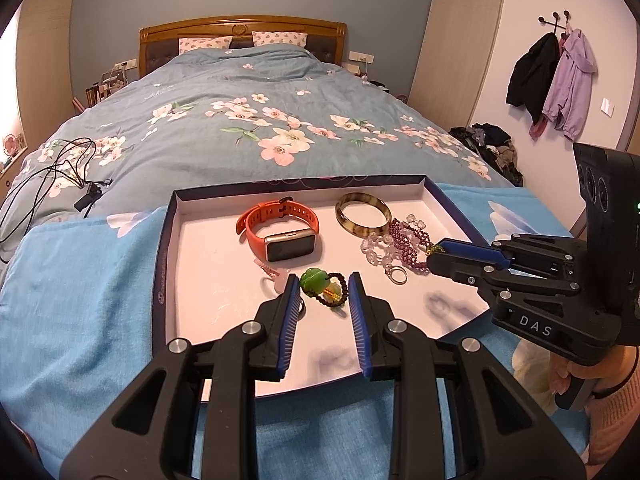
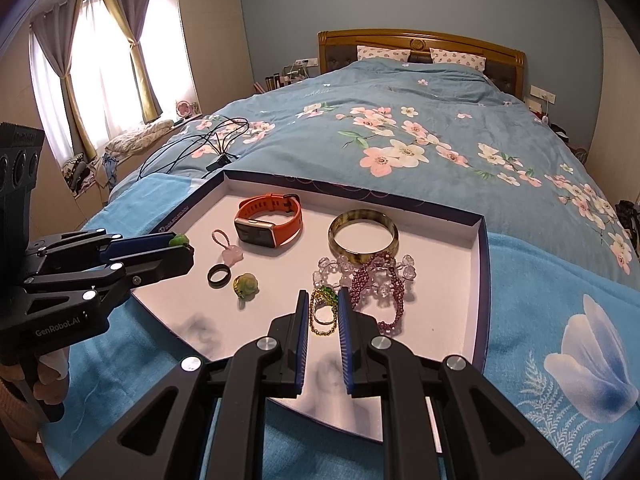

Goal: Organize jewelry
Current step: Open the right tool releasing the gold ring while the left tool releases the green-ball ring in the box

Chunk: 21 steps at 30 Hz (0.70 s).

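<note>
A white-lined box lid (image 1: pixel 168 240) (image 2: pixel 484 264) lies on the bed and holds the jewelry. My left gripper (image 1: pixel 324 282) (image 2: pixel 184 248) is shut on a green bead (image 1: pixel 314 280) (image 2: pixel 178 239), held just above the lid's near left part. My right gripper (image 2: pixel 324 296) (image 1: pixel 434 254) is shut on a green and gold pendant (image 2: pixel 323 298); its thin gold chain (image 2: pixel 324 326) hangs down. In the lid lie an orange smartwatch (image 1: pixel 280 232) (image 2: pixel 268 220), a brown bangle (image 1: pixel 362 214) (image 2: pixel 363 236), clear and purple bead bracelets (image 1: pixel 400 244) (image 2: pixel 372 280), a black ring (image 2: pixel 219 275), a pink charm (image 2: pixel 232 256) and a yellow-green charm (image 2: pixel 245 286).
The lid rests on a light blue towel (image 1: pixel 80 320) over a floral quilt (image 1: pixel 260 120). Black cables (image 1: pixel 60 168) lie on the quilt to the left. A person's hand (image 1: pixel 568 372) holds the right gripper's handle. Coats (image 1: pixel 552 80) hang on the right wall.
</note>
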Motion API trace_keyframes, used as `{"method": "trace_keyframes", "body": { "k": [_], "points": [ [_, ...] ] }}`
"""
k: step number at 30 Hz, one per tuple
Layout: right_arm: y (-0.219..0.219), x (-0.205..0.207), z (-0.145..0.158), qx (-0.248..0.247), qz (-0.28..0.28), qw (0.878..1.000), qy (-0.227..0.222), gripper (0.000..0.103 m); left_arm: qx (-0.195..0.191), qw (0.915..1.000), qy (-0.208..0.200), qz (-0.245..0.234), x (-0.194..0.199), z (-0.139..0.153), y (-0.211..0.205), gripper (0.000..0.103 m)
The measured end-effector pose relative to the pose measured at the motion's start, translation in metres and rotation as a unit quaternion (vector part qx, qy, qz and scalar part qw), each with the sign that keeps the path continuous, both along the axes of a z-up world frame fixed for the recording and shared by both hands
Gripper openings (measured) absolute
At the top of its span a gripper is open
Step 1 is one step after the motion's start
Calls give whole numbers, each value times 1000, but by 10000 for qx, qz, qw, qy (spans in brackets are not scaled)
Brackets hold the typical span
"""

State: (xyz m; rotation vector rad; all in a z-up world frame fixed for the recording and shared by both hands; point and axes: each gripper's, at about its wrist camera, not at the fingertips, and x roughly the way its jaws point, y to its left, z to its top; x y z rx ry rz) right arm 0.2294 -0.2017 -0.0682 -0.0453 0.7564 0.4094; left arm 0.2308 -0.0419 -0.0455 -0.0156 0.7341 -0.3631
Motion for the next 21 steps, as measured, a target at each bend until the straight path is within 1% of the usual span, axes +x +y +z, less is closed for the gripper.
{"method": "trace_keyframes", "body": {
  "k": [7, 21],
  "points": [
    [4, 8, -7, -94, 25, 9999, 65, 12, 32, 10000, 77, -14, 4, -4, -4, 25],
    [11, 22, -23, -274, 0, 9991, 309, 14, 182, 9989, 422, -38, 23, -25, -16, 25]
  ]
}}
